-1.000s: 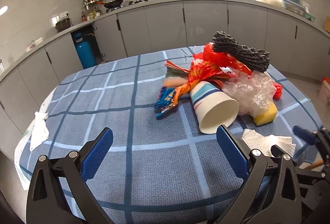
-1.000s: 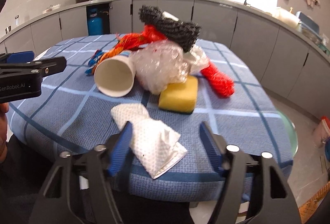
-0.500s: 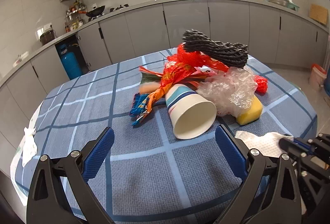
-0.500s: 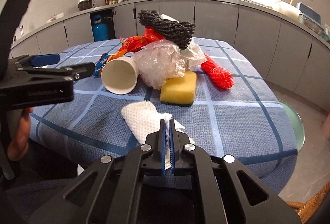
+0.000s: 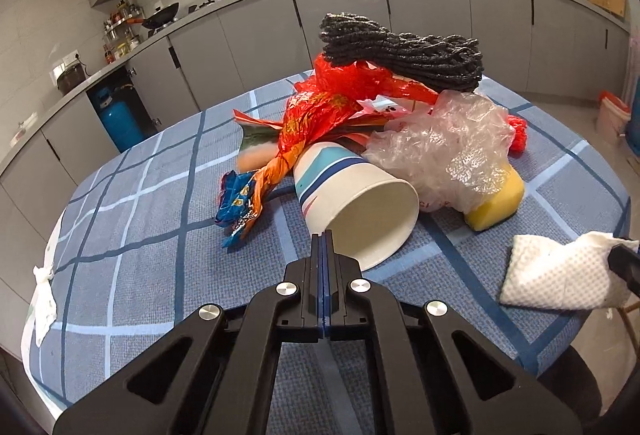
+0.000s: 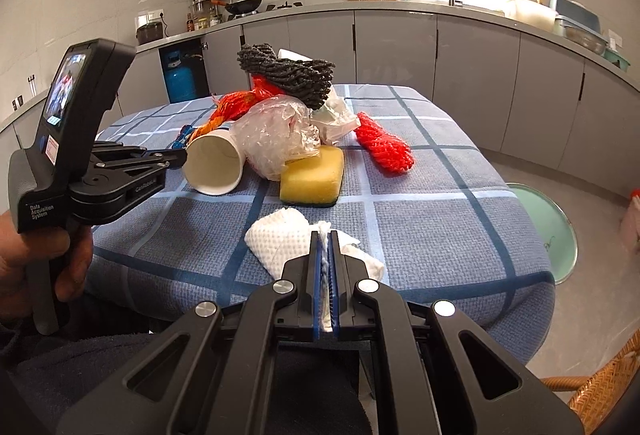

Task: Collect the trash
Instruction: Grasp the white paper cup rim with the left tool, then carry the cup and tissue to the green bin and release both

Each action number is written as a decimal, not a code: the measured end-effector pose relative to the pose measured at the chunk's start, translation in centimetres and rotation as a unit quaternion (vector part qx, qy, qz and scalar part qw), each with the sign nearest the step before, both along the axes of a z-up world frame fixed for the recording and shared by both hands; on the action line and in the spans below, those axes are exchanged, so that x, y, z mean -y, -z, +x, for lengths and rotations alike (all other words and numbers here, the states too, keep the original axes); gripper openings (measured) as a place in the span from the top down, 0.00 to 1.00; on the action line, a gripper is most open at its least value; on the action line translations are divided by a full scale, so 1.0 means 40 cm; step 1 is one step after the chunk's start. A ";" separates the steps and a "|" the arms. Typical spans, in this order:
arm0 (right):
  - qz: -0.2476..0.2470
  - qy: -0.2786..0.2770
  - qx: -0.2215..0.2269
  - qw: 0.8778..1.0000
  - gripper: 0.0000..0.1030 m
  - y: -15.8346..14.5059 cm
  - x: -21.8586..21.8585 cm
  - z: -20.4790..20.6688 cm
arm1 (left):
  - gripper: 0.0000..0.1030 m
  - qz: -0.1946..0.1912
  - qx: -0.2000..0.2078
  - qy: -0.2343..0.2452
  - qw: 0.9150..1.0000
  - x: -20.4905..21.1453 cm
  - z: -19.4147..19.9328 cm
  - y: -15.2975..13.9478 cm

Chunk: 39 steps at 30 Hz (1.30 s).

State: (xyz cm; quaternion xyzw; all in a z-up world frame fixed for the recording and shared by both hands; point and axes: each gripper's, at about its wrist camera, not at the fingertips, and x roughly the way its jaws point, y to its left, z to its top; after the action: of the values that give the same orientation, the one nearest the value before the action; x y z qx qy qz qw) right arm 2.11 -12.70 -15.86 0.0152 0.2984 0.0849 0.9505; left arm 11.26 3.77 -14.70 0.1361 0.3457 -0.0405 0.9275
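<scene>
Pinching a crumpled white paper towel (image 6: 280,241) between its blue pads, the right gripper (image 6: 325,235) sits at the near edge of a blue checked tablecloth (image 6: 420,227). Left gripper (image 5: 324,235) is fully closed on nothing (its tips hover just before a tipped paper cup (image 5: 360,203)). Farther off, the trash pile holds a yellow sponge (image 6: 312,175), clear plastic (image 6: 276,135), red netting (image 6: 384,147) and dark mesh (image 6: 288,73).

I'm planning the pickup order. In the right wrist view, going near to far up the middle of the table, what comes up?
White paper towel, pinched in the right gripper → yellow sponge → crumpled clear plastic → dark grey scouring cloth.
</scene>
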 end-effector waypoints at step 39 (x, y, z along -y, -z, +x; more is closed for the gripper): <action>0.017 0.019 0.046 0.999 0.95 -0.089 0.048 -0.041 | 0.96 -0.044 0.081 0.034 0.995 -0.055 -0.119 -0.176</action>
State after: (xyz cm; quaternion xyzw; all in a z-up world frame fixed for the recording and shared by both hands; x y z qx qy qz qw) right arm 0.45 -14.61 -12.28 0.0332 0.2524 0.0722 0.9644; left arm 6.51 5.97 -7.65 0.1096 0.2619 -0.0763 0.9558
